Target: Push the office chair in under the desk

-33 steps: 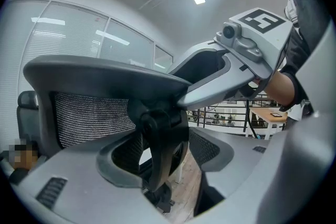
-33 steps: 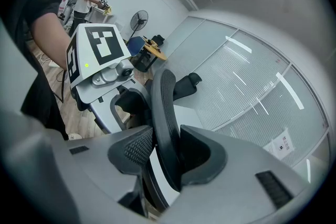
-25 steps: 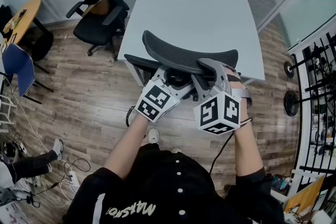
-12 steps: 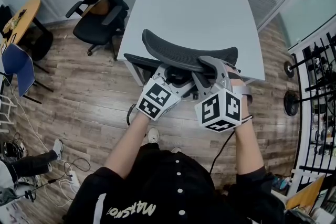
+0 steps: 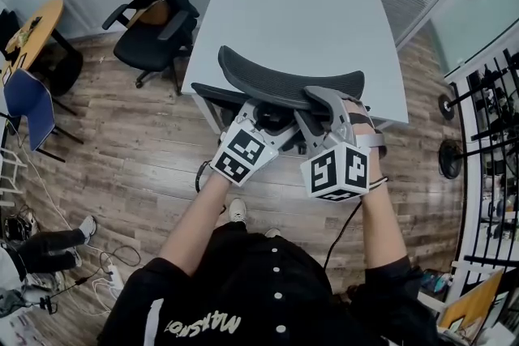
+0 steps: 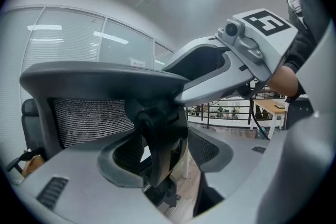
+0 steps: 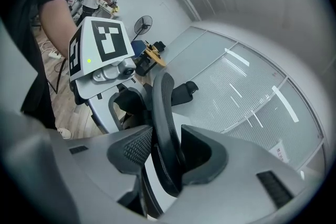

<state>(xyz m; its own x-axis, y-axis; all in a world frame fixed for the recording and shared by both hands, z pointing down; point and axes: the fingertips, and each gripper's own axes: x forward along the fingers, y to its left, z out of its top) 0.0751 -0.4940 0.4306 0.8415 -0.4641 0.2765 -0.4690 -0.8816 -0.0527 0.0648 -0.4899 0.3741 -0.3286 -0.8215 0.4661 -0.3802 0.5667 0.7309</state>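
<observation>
The black mesh office chair (image 5: 284,85) stands tucked against the near edge of the white desk (image 5: 300,12), its backrest toward me. My left gripper (image 5: 263,124) is behind the backrest. Its jaws are shut on the black support post (image 6: 157,134) below the mesh (image 6: 89,120) and have just closed a little further. My right gripper (image 5: 326,105) sits at the backrest's right end. The backrest's rim (image 7: 163,113) stands pinched between its pads. Those jaws have just eased open a little, with the rim still between them.
A second black office chair (image 5: 158,8) stands by the desk's far left corner. A round wooden table (image 5: 32,28) and a blue chair (image 5: 28,101) are at the left. Cables (image 5: 97,263) and a seated person's leg (image 5: 49,251) lie at the lower left. Black railings (image 5: 495,117) are at the right.
</observation>
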